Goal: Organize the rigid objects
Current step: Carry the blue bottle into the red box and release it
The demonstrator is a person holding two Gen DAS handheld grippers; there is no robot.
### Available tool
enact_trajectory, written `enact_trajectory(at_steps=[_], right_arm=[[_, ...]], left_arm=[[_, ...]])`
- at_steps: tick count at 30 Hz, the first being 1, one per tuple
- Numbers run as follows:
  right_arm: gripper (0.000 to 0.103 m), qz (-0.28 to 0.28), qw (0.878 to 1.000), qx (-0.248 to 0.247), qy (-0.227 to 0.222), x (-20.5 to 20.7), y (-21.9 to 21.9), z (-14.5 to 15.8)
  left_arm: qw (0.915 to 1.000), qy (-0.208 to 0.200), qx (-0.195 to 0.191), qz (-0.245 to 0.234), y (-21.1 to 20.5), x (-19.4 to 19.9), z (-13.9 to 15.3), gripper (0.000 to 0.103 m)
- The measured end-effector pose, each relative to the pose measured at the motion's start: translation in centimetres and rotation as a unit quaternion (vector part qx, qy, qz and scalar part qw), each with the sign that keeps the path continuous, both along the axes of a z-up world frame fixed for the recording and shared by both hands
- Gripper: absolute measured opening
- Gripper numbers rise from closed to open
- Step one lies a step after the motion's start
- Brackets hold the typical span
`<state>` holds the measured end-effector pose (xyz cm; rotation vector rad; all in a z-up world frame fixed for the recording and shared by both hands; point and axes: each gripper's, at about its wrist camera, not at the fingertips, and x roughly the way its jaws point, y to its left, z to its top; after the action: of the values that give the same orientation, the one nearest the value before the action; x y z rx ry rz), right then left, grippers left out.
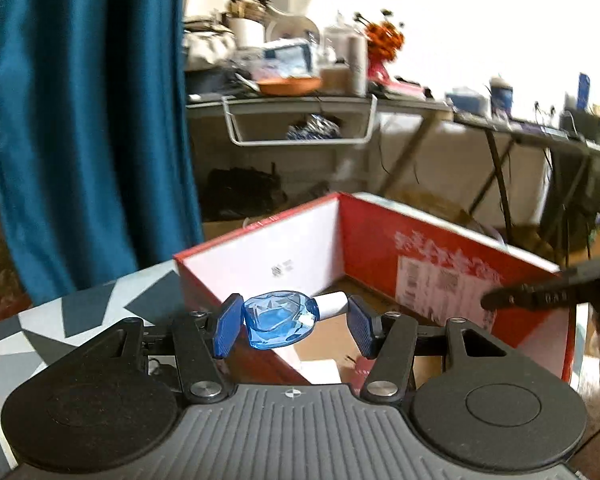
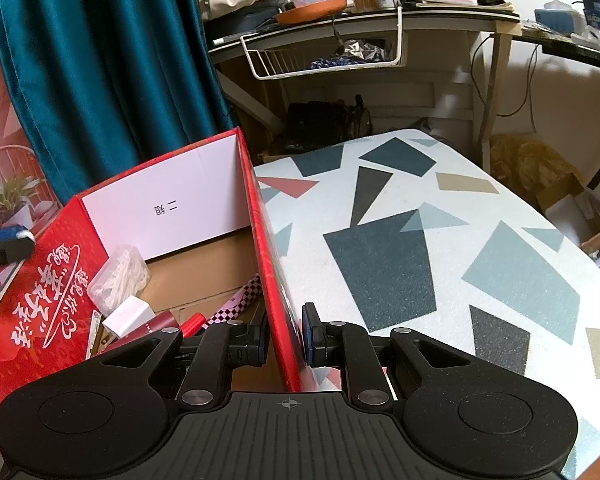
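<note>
Left gripper [image 1: 292, 322] is clamping a small blue bottle [image 1: 280, 318] between its blue ribbed pads, lengthwise: the faceted, translucent plastic body is pressing the left pad and the white cap [image 1: 332, 304] is pointing right, toward the other pad, so the long axis is lying across the frame, roughly level. It is hanging at lower centre, above the near wall of the red box [image 1: 380, 240].

Right gripper [image 2: 285, 338] is pinching the box's thin red cardboard side wall [image 2: 268, 264], one finger inside, one outside. Inside, at lower left of that view, a clear plastic case of white sticks [image 2: 118, 280], a white block [image 2: 126, 316] and a checkered strip [image 2: 236, 306] are lying on brown cardboard. Beyond, the table [image 2: 440, 220] is showing a matte surface with angular grey and red patches.
</note>
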<state>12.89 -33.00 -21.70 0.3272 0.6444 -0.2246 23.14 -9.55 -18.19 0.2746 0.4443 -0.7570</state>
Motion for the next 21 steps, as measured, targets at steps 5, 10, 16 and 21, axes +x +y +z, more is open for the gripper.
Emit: enact_trajectory(at_steps=[5,10,16,21], right_arm=[[0.016,0.001,1.000,0.000,0.000,0.0,0.0,0.0],[0.015,0.001,1.000,-0.001,0.000,0.1,0.0,-0.1],[0.014,-0.003,1.000,-0.002,-0.001,0.0,0.0,-0.1],[0.014,-0.002,1.000,-0.002,-0.001,0.0,0.0,-0.1]], left_arm=[[0.9996,0.013,0.014,-0.020,-0.9,0.4,-1.0,0.059],[0.9989,0.019,0.025,-0.036,-1.2,0.1,-1.3,0.060],[0.9996,0.012,0.004,-0.026,-0.4,0.0,-0.7,0.073],[0.9991,0.005,-0.035,0.025,1.8,1.1,0.6,0.087]])
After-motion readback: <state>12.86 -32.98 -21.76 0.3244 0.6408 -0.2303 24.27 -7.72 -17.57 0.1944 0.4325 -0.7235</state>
